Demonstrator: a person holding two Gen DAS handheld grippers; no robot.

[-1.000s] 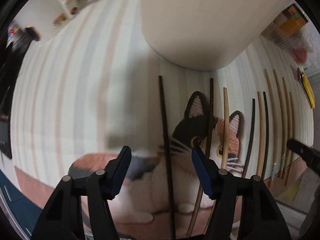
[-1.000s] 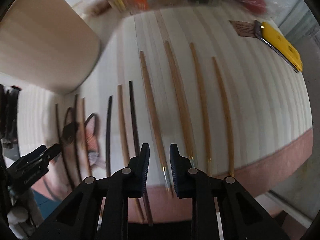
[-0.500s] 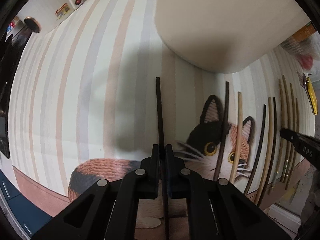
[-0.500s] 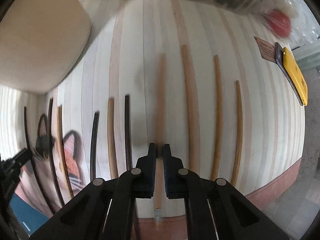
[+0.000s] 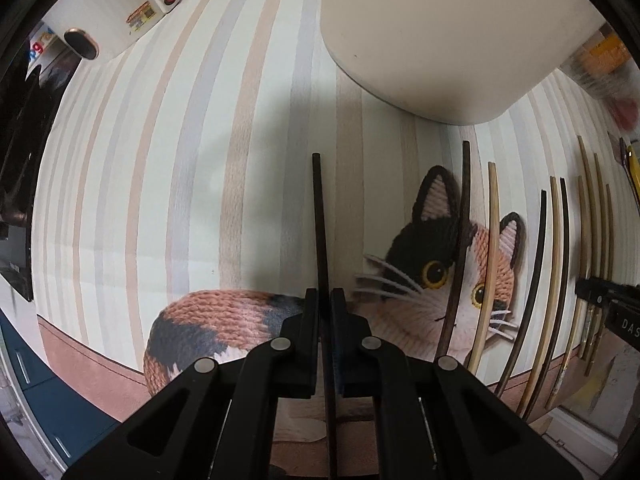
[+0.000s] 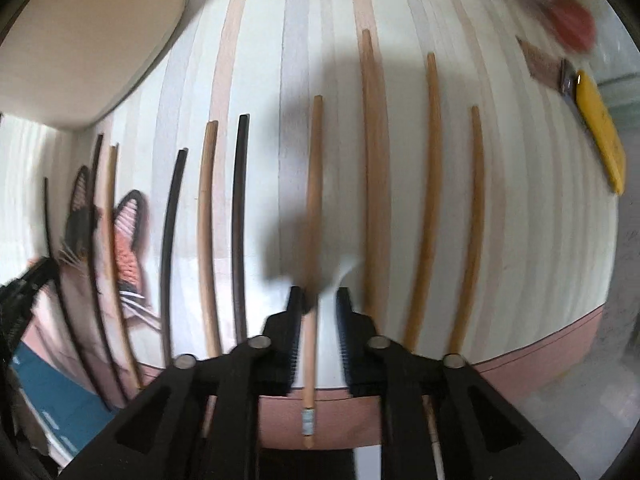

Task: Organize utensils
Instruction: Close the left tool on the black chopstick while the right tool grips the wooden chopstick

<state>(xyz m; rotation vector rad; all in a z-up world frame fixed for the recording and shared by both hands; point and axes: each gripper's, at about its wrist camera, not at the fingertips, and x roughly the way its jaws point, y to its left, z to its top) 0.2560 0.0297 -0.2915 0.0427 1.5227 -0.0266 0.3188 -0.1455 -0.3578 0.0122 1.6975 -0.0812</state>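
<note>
Several chopsticks lie side by side on a striped mat with a cat picture [image 5: 436, 264]. My left gripper [image 5: 325, 300] is shut on a dark chopstick [image 5: 319, 216] that points away along the mat. My right gripper [image 6: 318, 304] is open, its fingers apart on either side of a light wooden chopstick [image 6: 314, 184] that lies on the mat [image 6: 264, 80]. Other brown chopsticks [image 6: 374, 160] lie to its right and dark ones [image 6: 240, 216] to its left. The right gripper's tip shows at the right edge of the left wrist view [image 5: 600, 300].
A cream container [image 5: 440, 40] stands at the back of the mat, also in the right wrist view [image 6: 80, 32]. A yellow-handled tool [image 6: 600, 128] lies at the far right. A white device [image 5: 132, 8] sits at the back left. The mat's front edge [image 6: 540, 352] is close.
My left gripper closed on the dark chopstick and stays shut on it. My right gripper, shut on the light wooden chopstick half a second ago, has opened around it.
</note>
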